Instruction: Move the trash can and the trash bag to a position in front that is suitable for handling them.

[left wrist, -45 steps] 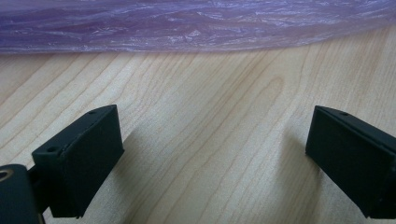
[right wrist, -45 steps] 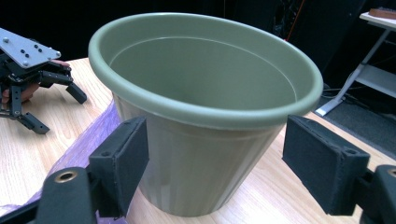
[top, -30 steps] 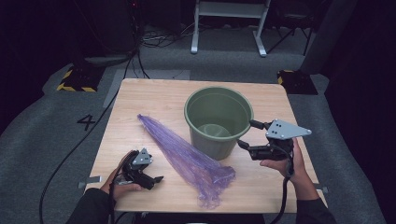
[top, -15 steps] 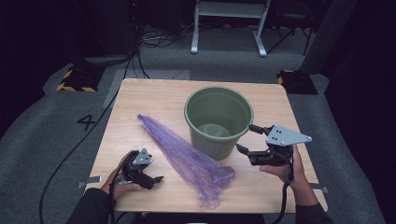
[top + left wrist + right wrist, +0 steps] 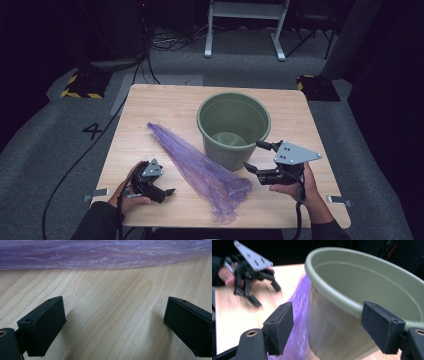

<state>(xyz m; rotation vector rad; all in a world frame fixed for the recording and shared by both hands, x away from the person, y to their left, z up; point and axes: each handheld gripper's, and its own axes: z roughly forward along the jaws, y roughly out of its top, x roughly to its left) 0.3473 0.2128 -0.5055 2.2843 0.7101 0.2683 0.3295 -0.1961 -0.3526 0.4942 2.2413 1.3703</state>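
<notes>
Left gripper [image 5: 160, 191]: rests low on the near left part of the desk [image 5: 165, 107], held in the person's left hand [image 5: 131, 192]; in the left gripper view its fingers [image 5: 42, 327] stand wide apart over bare wood with nothing between them, pointing at the purple mesh bag.
Right gripper [image 5: 260, 161]: held in the person's right hand [image 5: 295, 185] at the near right, just beside the pot's near right wall; its grey three-cornered plate [image 5: 296, 154] sits on top; its fingers [image 5: 279, 327] are spread wide and grip nothing.
Right gripper view: the pot's rim and wall lie between the two open fingers, close ahead, though I cannot tell if either pad touches it; the left gripper [image 5: 265, 293] shows farther off on the wood.
Purple mesh bag [image 5: 200, 170]: lies flat on the desk, running from a thin tip at the far left down to a bunched, wider end at the near middle, between the two grippers; its right edge passes just beside the pot's base.
Green pot [image 5: 234, 127]: stands upright right of the desk's middle, open mouth up, inside appears bare.
Floor [image 5: 60, 150]: grey carpet around the desk, a "4" mark [image 5: 93, 131] at the left, black cables [image 5: 165, 42] and a white frame [image 5: 245, 20] at the far side.
</notes>
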